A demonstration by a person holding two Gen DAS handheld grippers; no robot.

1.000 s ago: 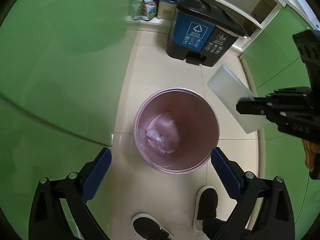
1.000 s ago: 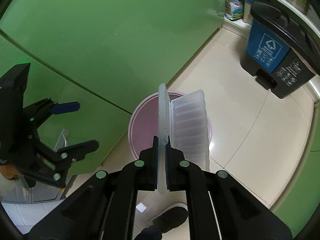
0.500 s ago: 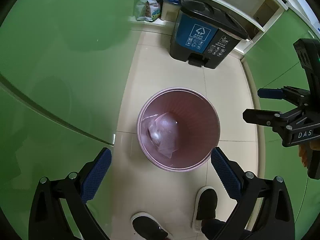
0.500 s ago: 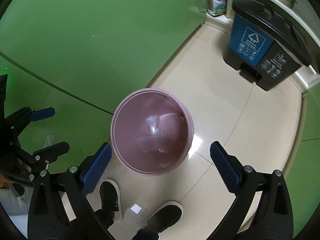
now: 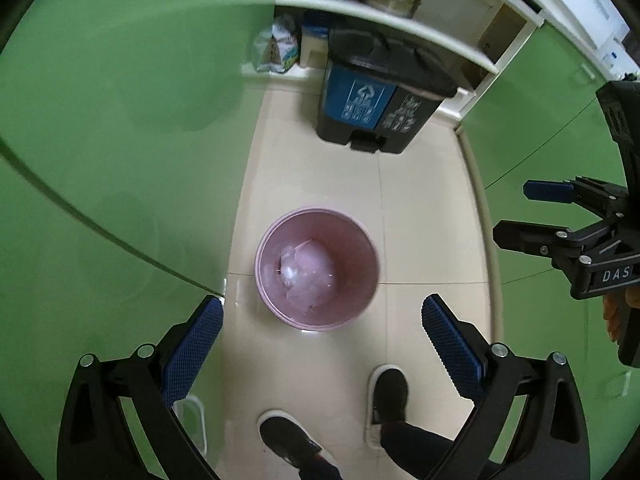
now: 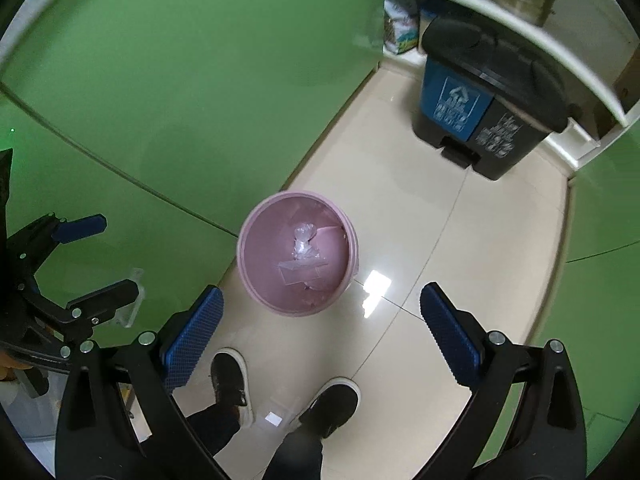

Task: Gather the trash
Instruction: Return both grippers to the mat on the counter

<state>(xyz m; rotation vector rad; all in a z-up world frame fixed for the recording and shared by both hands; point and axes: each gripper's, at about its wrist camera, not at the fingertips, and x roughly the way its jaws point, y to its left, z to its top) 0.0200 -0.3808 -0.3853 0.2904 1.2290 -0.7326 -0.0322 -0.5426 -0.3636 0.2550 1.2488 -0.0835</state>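
A pink round bin (image 5: 362, 250) stands on the beige tiled floor; it also shows in the right wrist view (image 6: 256, 236). Clear plastic trash (image 5: 306, 274) lies inside it, with a clear plastic box and a crumpled wrapper (image 6: 302, 258) visible in the right wrist view. My left gripper (image 5: 322, 348) is open and empty, held high above the bin. My right gripper (image 6: 320, 338) is open and empty too, also above the bin. Each gripper shows at the side of the other's view, the right one (image 5: 532, 216) and the left one (image 6: 102, 254).
A black and blue pedal bin (image 5: 380, 104) stands at the far end under white shelves (image 5: 400, 20). Green cabinet fronts (image 5: 100, 120) line both sides of the narrow floor. The person's black shoes (image 5: 390, 400) are just below the grippers. A snack bag (image 5: 278, 50) sits in the far corner.
My right gripper opened and let go of the clear plastic box, which dropped into the pink bin. Both grippers have risen, so the bin looks smaller.
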